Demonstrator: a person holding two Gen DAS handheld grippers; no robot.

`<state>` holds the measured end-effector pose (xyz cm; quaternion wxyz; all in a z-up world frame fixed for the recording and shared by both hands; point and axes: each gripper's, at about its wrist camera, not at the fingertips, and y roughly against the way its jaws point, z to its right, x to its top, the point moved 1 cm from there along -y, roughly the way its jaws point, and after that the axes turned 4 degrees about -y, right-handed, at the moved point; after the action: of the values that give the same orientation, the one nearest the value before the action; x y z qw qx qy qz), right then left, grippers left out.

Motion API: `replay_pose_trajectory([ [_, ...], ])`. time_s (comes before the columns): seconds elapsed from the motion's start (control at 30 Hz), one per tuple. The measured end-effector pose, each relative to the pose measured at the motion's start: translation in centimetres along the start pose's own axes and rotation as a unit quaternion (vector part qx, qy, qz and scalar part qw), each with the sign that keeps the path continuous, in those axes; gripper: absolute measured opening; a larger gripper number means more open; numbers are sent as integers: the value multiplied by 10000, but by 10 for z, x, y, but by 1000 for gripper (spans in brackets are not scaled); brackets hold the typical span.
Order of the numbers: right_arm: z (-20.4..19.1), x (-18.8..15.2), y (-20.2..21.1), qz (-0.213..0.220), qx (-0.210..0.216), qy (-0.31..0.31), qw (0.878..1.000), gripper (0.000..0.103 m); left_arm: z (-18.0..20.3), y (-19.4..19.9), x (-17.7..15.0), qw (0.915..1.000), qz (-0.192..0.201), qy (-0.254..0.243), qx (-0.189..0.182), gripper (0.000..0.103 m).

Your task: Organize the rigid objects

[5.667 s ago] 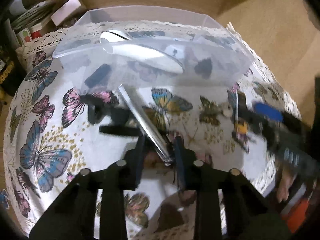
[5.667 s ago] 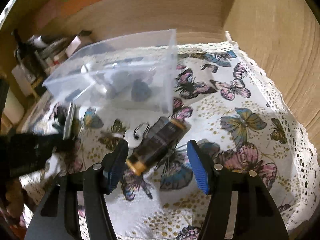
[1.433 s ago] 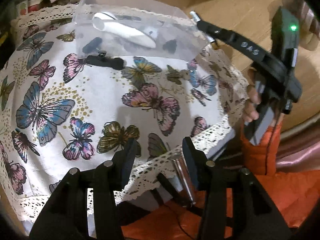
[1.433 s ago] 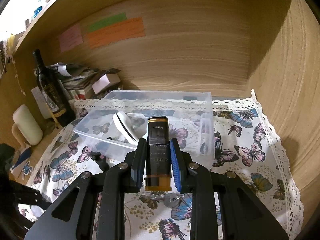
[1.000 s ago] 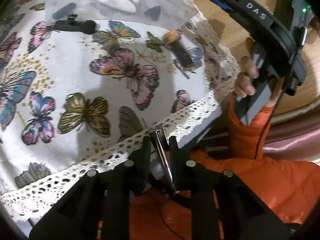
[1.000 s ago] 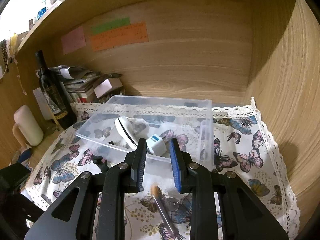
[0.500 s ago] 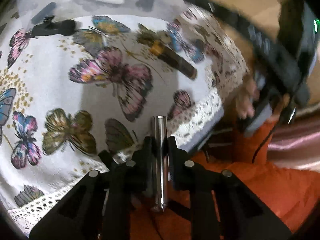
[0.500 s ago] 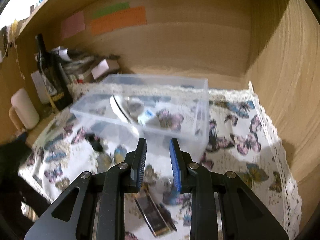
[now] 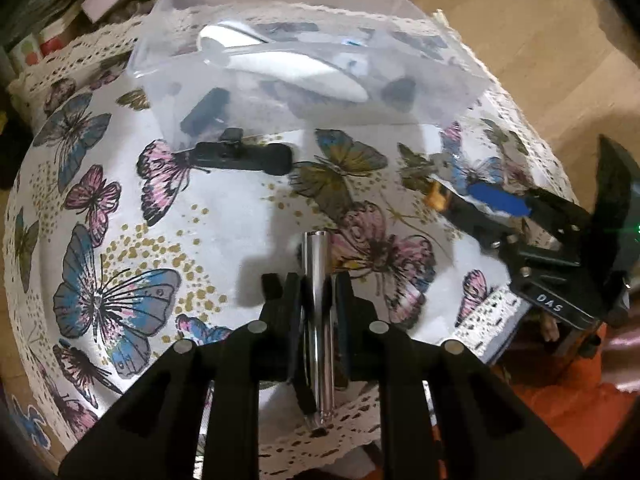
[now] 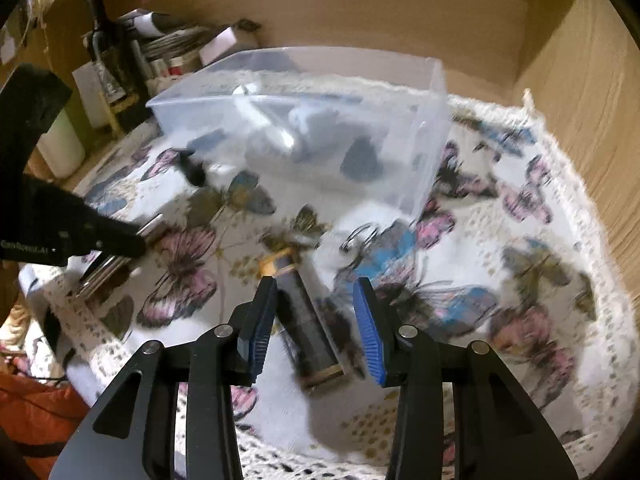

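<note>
My left gripper [image 9: 316, 280] is shut on a shiny metal tube [image 9: 318, 320] and holds it over the butterfly cloth near the front edge. My right gripper [image 10: 314, 292] is open above a dark bottle with gold ends [image 10: 306, 328] that lies on the cloth between its blue pads [image 10: 370, 336]. A key ring [image 10: 358, 240] lies just beyond the bottle. A clear plastic box [image 9: 304, 72] at the back holds a white oval object [image 9: 288, 64] and small dark items. The box also shows in the right wrist view [image 10: 320, 120].
A black clip-like object [image 9: 244, 156] lies on the cloth in front of the box. A dark wine bottle [image 10: 106, 56], stacked papers and small boxes stand at the back left. Wooden walls close the back and right. The cloth's lace edge [image 9: 480, 316] overhangs in front.
My left gripper has swung back over the cloth with the metal tube. My right gripper has opened and dropped low over the dark bottle, which lay further off half a second ago.
</note>
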<state>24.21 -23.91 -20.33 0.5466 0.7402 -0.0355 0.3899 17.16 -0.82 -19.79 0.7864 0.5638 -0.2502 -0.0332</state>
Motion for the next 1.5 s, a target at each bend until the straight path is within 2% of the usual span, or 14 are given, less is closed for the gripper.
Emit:
replay_pose_trajectory([
  [0.1,-6,-5,1,29,-85,142,9999,38,5,1,-7,9999,6,-163,22,41],
  [0.2,-5,-6,1,88,-69,35,9999,40,9,-3,-13,9995,99,-250,160,41],
  [0.23,-5,-6,2,125,-92,2,9999,36,10,-3,-15,9991,200,-274,257,38],
  [0.27,-6,-6,2,158,-113,-26,9998,29,12,-3,-16,9984,291,-273,389,18],
  [0.3,-7,-5,1,167,-95,-46,9998,24,13,-3,-18,9972,366,-315,569,15],
  [0.43,-15,1,2,265,17,-76,9996,22,18,-1,-18,9946,560,-375,789,15],
  [0.6,-20,9,4,412,41,-118,9991,22,20,10,-16,9920,820,-379,880,15],
  [0.93,-23,36,23,934,79,-220,9954,22,18,56,9,9835,1662,-153,695,15],
  [1.37,-18,81,49,1631,-41,-227,9863,22,11,103,39,9687,2375,-25,718,15],
  [1.5,-14,93,50,1719,-100,-237,9848,22,2,120,52,9642,2596,82,534,15],
])
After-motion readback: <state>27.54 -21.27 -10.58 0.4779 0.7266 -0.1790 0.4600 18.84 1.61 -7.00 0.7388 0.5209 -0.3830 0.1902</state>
